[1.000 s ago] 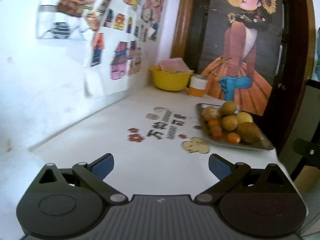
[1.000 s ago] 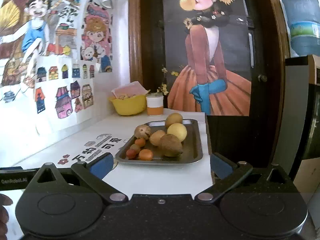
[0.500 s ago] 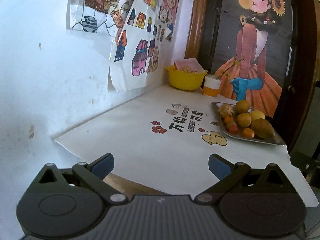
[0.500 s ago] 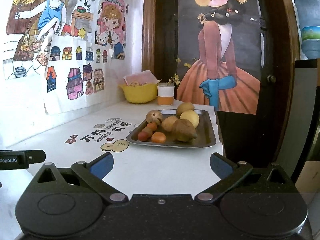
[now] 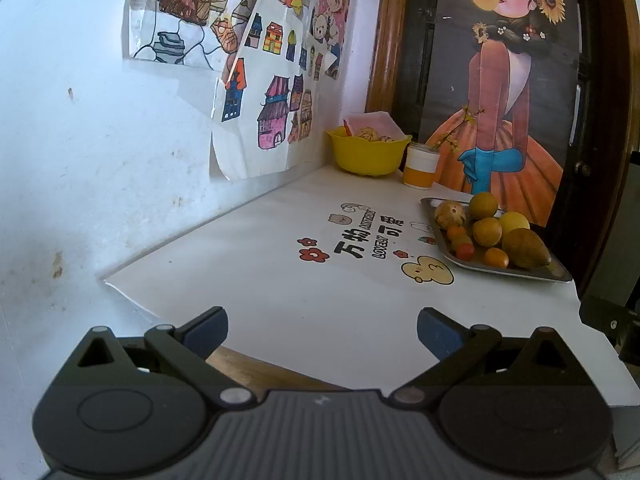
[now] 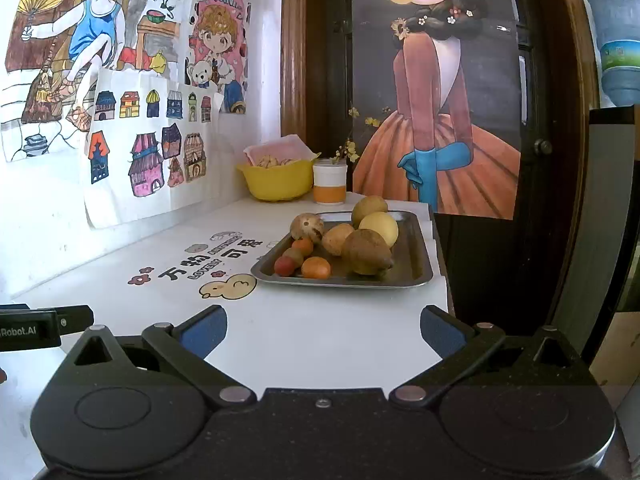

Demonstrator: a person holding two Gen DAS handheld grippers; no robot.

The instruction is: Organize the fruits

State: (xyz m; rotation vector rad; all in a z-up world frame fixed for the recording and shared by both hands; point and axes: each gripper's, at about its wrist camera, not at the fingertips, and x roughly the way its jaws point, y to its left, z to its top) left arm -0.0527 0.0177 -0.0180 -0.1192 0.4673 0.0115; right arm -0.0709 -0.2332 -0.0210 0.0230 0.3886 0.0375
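White desk (image 6: 320, 340) ahead — fruits (image 6: 340, 246) heaped on the metal tray (image 6: 412, 248) at one o'clock. Our left tool (image 5: 322, 326) and right tool (image 6: 323, 326) both gape wide, empty — sorted or unsorted, we can't tell.

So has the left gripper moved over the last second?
Yes. The left gripper has pulled back and away from the metal tray: the table's near edge now shows ahead of its fingers, and the tray looks farther off.

One metal tray (image 6: 416, 256) at one o'clock with eight fruits (image 6: 366, 256); one yellow bowl (image 6: 276, 182), one cup (image 6: 329, 186) at twelve.
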